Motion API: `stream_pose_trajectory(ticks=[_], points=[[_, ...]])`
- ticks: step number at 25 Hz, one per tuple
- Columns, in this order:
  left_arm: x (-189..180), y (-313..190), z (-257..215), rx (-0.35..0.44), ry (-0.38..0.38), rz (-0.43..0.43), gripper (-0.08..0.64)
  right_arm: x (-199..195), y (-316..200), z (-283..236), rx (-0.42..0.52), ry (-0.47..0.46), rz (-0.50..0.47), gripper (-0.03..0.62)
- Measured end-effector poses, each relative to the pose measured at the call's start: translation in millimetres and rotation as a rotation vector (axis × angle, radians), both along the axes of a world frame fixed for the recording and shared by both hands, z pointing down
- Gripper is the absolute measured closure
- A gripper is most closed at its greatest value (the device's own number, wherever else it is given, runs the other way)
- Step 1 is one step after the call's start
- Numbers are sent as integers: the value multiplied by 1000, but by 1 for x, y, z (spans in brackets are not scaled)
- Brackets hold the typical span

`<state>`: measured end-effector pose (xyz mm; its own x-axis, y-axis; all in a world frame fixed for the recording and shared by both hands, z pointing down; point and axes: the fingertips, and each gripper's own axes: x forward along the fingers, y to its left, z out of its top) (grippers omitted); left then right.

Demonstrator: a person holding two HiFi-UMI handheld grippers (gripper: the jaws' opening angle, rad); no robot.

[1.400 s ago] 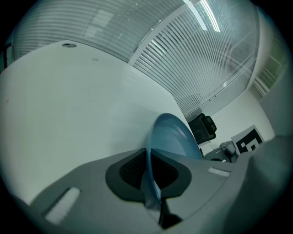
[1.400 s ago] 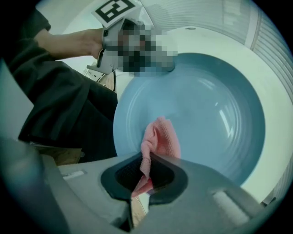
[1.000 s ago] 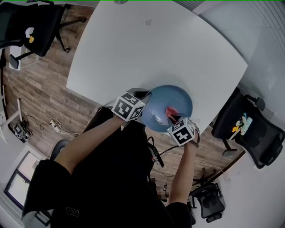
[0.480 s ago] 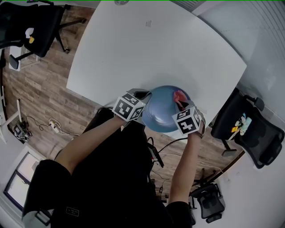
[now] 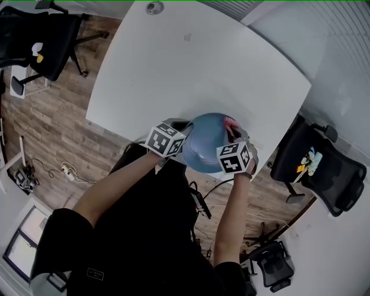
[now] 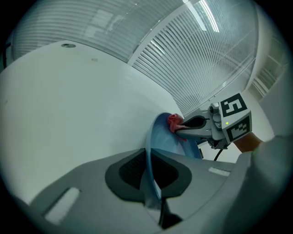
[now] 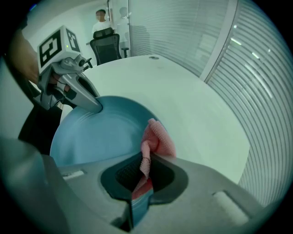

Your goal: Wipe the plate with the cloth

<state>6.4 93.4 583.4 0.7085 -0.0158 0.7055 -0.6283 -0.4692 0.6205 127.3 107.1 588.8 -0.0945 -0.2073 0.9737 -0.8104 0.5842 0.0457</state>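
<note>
A blue plate (image 5: 203, 145) is held tilted over the near edge of the white table (image 5: 191, 69). My left gripper (image 5: 186, 127) is shut on its left rim. The plate's edge (image 6: 150, 153) runs between the jaws, which have just eased open a little. My right gripper (image 5: 234, 134) is shut on a pink cloth (image 5: 232, 125) at the plate's far right rim. In the right gripper view the cloth (image 7: 158, 139) is folded over the rim between my jaws (image 7: 142, 178), with the plate (image 7: 100, 132) spreading left toward the left gripper (image 7: 94, 106). The left gripper view shows the cloth (image 6: 174, 121) under the right gripper (image 6: 185, 130).
Black office chairs stand at the left (image 5: 40, 34) and right (image 5: 315, 165) of the table. A round grommet (image 5: 154, 7) sits at the table's far edge. A slatted glass wall (image 7: 256, 68) runs along the right. A person (image 7: 100, 20) stands far behind a chair.
My right gripper carried the cloth from the middle of the plate out to its far right rim and tipped more steeply down. The left gripper and plate stayed put.
</note>
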Motion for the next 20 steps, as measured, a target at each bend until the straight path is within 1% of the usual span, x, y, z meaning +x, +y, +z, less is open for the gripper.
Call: stream_pose_trajectory(ticks=[4,7,9,13,18,20], points=[[0,-3,-5,14,14,-16,527,-2,-1,-16,86,-6,45,569],[1,-6,-11,30,30,-22,478,-5,1,-30,138,-33,79,568],[0,-9,-16,38,36,-21,469,-6,2,-40,167,-40,92,569],[0,-14,-27,57,45,-25,464,-7,5,-63,245,-74,135,569],[-6,-17,-46,89,61,-33,463,-11,13,-93,346,-134,222,568],[-7,-20,-56,108,73,-38,463,-12,14,-107,399,-163,256,569]])
